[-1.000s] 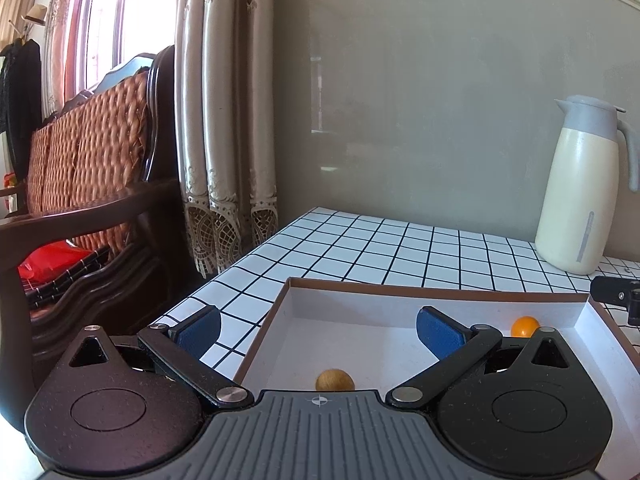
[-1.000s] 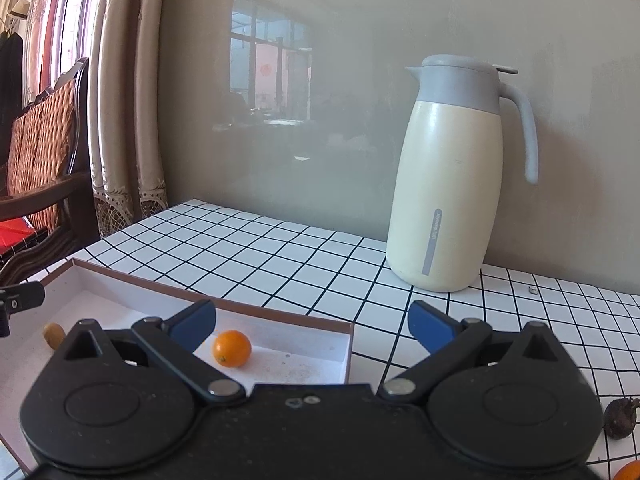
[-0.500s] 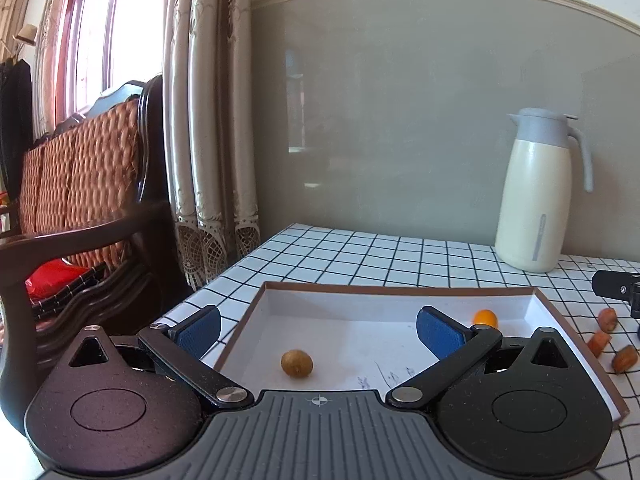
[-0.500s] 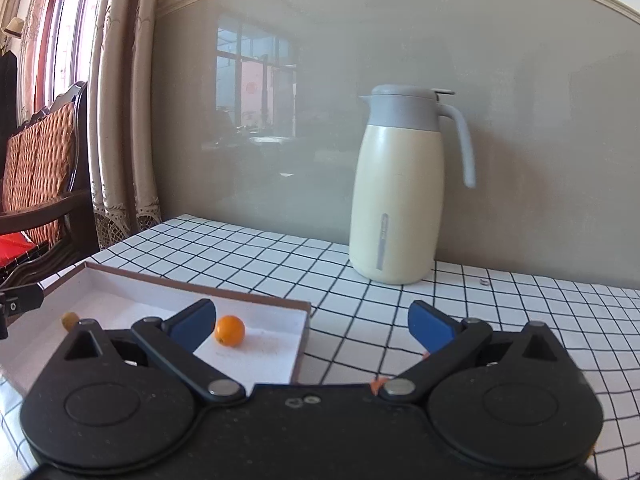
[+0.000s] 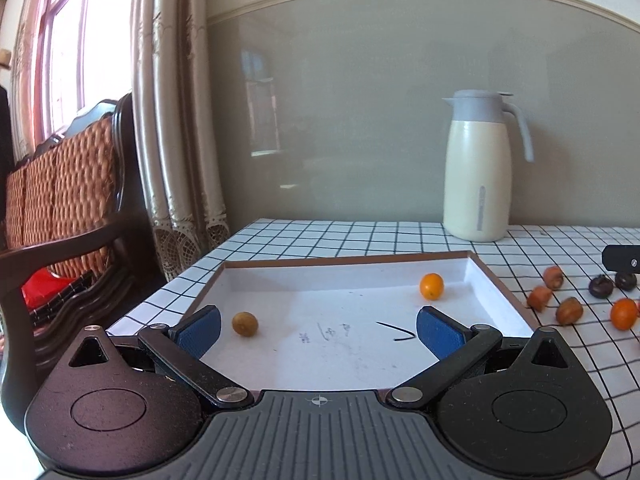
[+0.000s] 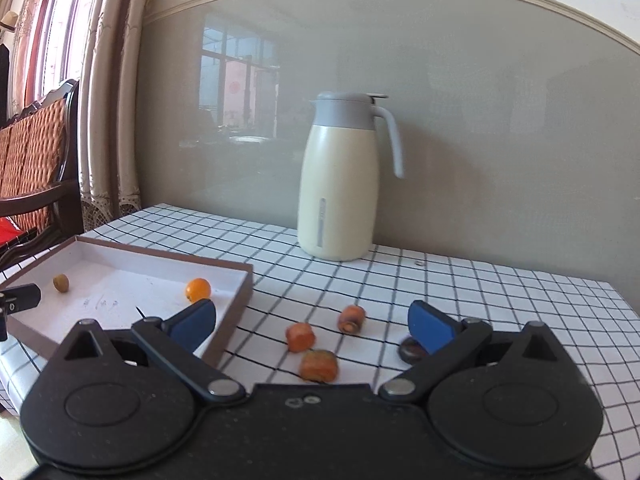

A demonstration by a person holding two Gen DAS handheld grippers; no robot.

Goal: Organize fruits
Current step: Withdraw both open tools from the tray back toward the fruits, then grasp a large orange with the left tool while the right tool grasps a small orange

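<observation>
A shallow white tray with a brown rim [image 5: 348, 258] [image 6: 168, 258] lies on the checked tablecloth. Inside it rest a small orange fruit [image 5: 431, 286] [image 6: 198, 289] and a brownish-yellow fruit [image 5: 245, 323] [image 6: 61, 282]. My left gripper [image 5: 318, 330] is open over the tray's near edge, holding nothing. My right gripper [image 6: 312, 322] is open above loose fruits right of the tray: three orange-brown pieces [image 6: 300, 336] [image 6: 352, 319] [image 6: 319, 365] and a dark fruit [image 6: 410, 350] partly behind the right finger. The left wrist view shows more dark fruits [image 5: 601, 286] and an orange one [image 5: 624, 314] on the cloth.
A cream thermos jug with a grey lid [image 5: 478, 168] [image 6: 340, 178] stands at the back by the grey wall. A wooden chair with a woven back [image 5: 60, 200] and curtains [image 5: 176, 120] are to the left of the table.
Both grippers have pulled back and risen, so the whole tray and the loose fruits on the cloth have come into view. Both stay open. The fruits in the tray have not moved.
</observation>
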